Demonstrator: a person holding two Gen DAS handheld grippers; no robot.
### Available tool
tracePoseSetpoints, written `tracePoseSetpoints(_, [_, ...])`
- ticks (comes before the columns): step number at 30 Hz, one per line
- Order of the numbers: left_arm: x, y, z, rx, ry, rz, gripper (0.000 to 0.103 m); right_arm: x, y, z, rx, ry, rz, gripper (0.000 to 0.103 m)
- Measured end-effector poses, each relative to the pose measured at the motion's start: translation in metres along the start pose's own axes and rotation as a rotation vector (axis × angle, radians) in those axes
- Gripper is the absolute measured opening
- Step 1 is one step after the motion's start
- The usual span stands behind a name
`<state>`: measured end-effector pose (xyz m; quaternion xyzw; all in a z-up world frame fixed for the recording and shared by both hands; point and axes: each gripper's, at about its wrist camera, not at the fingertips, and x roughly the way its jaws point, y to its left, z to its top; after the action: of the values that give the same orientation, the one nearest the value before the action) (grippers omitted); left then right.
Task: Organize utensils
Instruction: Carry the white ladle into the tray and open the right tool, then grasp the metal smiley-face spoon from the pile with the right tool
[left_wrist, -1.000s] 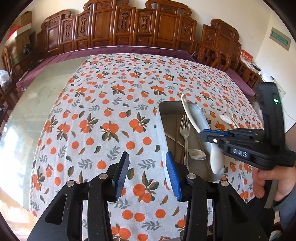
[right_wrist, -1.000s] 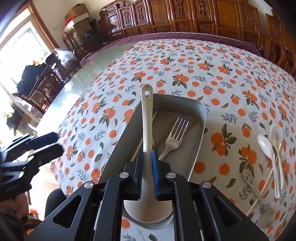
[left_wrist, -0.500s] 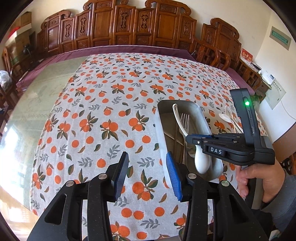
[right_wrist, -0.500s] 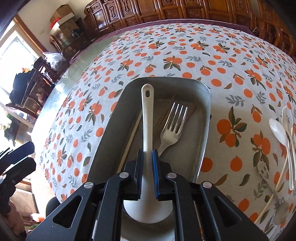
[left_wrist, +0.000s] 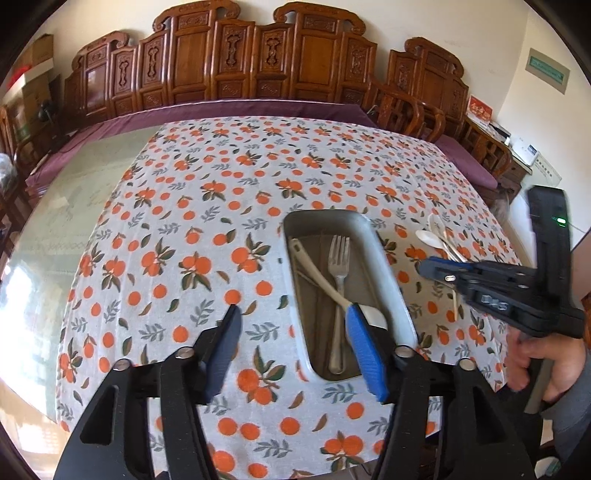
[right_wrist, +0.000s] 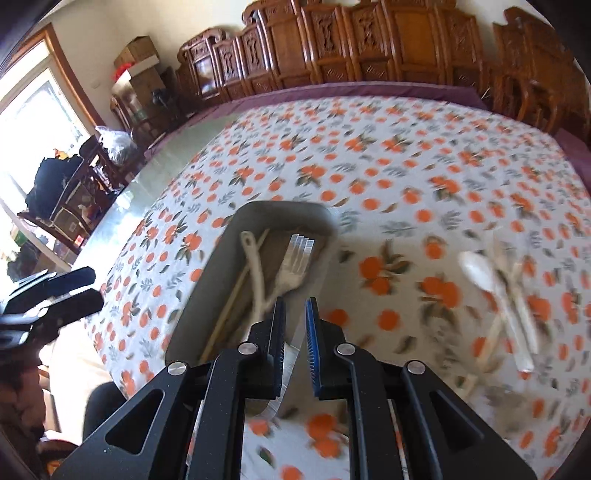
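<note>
1. Utensils, sorted: long white plastic ladle (left_wrist: 320, 279) lies slantwise across a silver metal fork (left_wrist: 338, 273), beside pale wooden chopsticks (right_wrist: 236, 291), all inside the grey oblong metal tray (left_wrist: 391, 280).
2. Left gripper (left_wrist: 293, 341): jaws have just been opening, now wide apart, nothing between them, above the tray's near end.
3. Right gripper (right_wrist: 294, 325): jaws narrowly parted, empty.
4. Loose white plastic spoons (right_wrist: 491, 284) lie on the orange-print tablecloth (left_wrist: 177, 229), right of the tray; blurred, count unclear.
</note>
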<state>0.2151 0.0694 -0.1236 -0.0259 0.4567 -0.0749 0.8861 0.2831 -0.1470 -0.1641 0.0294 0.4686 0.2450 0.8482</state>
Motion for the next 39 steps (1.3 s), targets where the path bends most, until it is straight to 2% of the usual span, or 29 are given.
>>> tracePoseSetpoints(5, [0.004,-0.022,0.003,0.025,-0.004,-0.014,0.078,-0.046,-0.042,-0.016,0.009,-0.046,-0.065,0.014])
tracePoseSetpoints(12, [0.014,-0.057,0.005,0.065,0.008,-0.044,0.079,-0.083,-0.096,-0.041,0.036,-0.073,-0.155,0.014])
tracePoseSetpoints(19, [0.03,-0.094,0.007,0.111,0.03,-0.077,0.079,-0.092,-0.131,-0.065,0.091,-0.062,-0.173,0.014])
tracePoseSetpoints(23, [0.044,-0.115,0.006,0.142,0.055,-0.087,0.079,-0.087,-0.137,-0.07,0.095,-0.056,-0.161,0.022])
tracePoseSetpoints(30, [0.061,-0.132,0.002,0.164,0.091,-0.089,0.079,-0.053,-0.134,-0.066,0.01,0.01,-0.147,0.022])
tracePoseSetpoints(39, [0.071,-0.138,0.001,0.18,0.117,-0.088,0.079,0.005,-0.135,-0.063,-0.12,0.157,-0.15,0.022])
